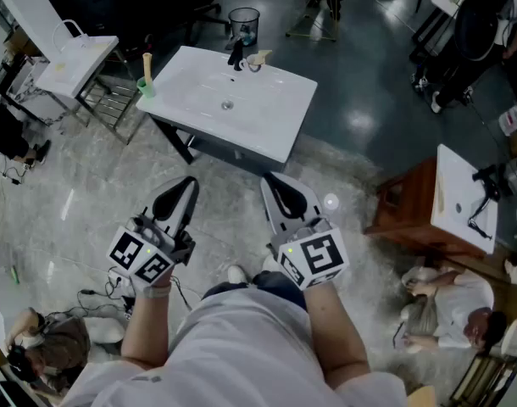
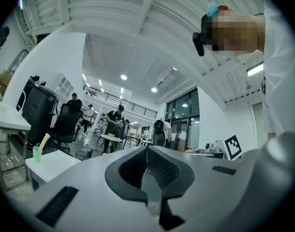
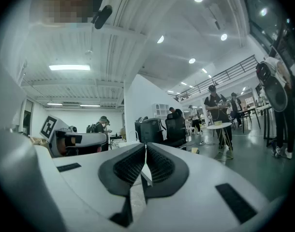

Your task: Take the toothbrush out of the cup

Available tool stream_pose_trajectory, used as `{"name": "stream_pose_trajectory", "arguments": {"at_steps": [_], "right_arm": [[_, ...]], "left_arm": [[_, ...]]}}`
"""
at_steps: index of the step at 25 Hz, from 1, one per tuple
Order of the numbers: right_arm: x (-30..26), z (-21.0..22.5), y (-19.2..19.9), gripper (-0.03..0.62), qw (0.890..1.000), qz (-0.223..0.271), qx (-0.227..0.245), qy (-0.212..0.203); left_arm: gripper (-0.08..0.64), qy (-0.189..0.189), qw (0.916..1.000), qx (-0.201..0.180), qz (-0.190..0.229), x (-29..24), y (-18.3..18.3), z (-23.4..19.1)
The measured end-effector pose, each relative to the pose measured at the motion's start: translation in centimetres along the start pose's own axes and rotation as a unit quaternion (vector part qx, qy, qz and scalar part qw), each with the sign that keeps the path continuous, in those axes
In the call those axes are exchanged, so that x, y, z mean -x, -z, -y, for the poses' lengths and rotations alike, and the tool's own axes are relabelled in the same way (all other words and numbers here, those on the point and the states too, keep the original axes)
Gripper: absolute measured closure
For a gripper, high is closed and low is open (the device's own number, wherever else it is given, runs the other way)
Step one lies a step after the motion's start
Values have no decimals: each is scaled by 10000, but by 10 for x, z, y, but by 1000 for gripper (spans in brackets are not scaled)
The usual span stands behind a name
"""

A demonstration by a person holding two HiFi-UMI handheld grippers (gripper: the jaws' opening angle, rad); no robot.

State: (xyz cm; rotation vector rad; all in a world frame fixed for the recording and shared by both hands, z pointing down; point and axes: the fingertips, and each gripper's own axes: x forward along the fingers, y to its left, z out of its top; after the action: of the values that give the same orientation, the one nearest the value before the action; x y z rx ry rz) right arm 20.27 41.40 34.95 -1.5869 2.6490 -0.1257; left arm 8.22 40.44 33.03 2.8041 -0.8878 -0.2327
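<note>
2 grippers low in frame, left gripper (image 1: pixel 187 185) and right gripper (image 1: pixel 275 185), are both pinched shut on nothing. Upper left, the toothbrush (image 1: pixel 147 63) stands in the cup (image 1: pixel 145 86) on a corner of the basin (image 1: pixel 263 117); I judge approach comes next, then opening jaws.

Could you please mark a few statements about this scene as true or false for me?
1. The toothbrush stands in the green cup on the white basin. True.
2. The cup sits at the basin's right corner in the head view. False: it sits at the left corner.
3. The left gripper and right gripper are both shut and empty. True.
4. The left gripper touches the cup. False: it is held short of the basin, apart from the cup.
5. A wastebasket stands on the floor beyond the basin. True.
</note>
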Motion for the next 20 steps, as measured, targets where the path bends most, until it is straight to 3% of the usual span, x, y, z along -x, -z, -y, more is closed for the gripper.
{"name": "stream_pose_trajectory", "arguments": {"at_steps": [11,16,20], "right_arm": [[-1,63,7,565,10000,42,-28,-15],[3,90,15,565,9990,209,-299,-259],[2,106,19,565,9988,147,-337,-329]], "left_arm": [[543,-258,9996,51,-132,-59,20,0],[543,-404,9987,-158,-266,-85,37,7],[543,-477,9985,-82,-264,-101,42,7]]}}
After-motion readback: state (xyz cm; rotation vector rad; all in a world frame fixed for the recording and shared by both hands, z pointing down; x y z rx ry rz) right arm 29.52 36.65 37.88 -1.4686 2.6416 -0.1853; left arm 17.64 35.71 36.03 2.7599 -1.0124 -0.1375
